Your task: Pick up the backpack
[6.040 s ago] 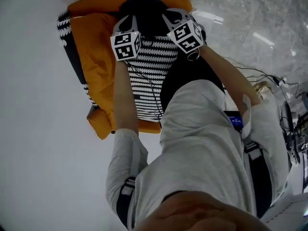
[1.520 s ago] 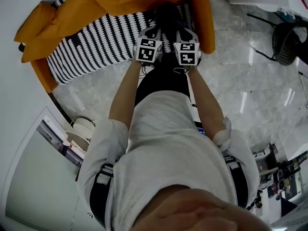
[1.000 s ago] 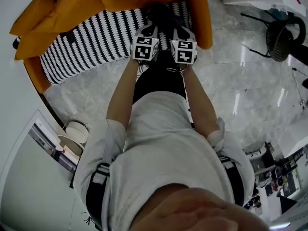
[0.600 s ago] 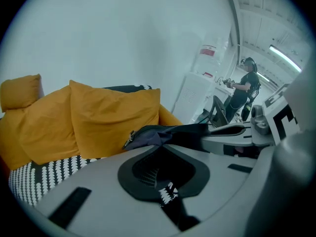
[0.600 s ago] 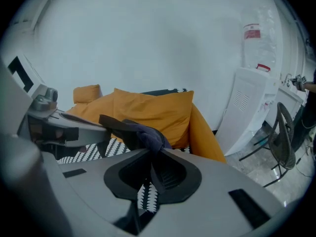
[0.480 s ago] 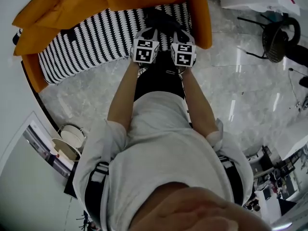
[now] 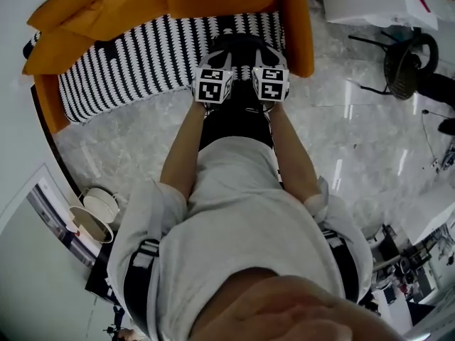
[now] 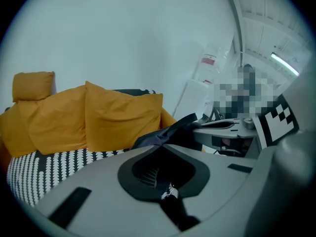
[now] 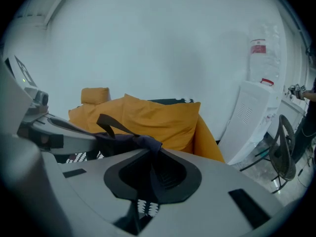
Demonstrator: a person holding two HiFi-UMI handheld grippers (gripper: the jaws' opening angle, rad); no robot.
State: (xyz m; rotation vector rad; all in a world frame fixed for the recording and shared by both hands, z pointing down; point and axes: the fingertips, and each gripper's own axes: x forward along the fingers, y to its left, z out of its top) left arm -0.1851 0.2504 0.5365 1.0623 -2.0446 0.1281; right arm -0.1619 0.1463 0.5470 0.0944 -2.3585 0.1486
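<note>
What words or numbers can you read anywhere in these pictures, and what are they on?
No words or numbers can be read anywhere.
Red label high up by the wall: too blurred to read.
Red tag on top of the white unit: too small to read.
Marker cubes: only black-and-white square patterns, no letters.

A sofa (image 7: 142, 55) with a black-and-white patterned seat stands on a grey marble floor (image 7: 355, 141) against a white wall (image 9: 148, 43). Orange cushions (image 7: 106, 9) lean along its back, and an orange armrest (image 7: 298, 27) closes its right end. A black chair (image 7: 409, 62) stands near a white unit (image 7: 370, 2). Round white containers (image 7: 96, 204) sit at the floor's left edge.
</note>
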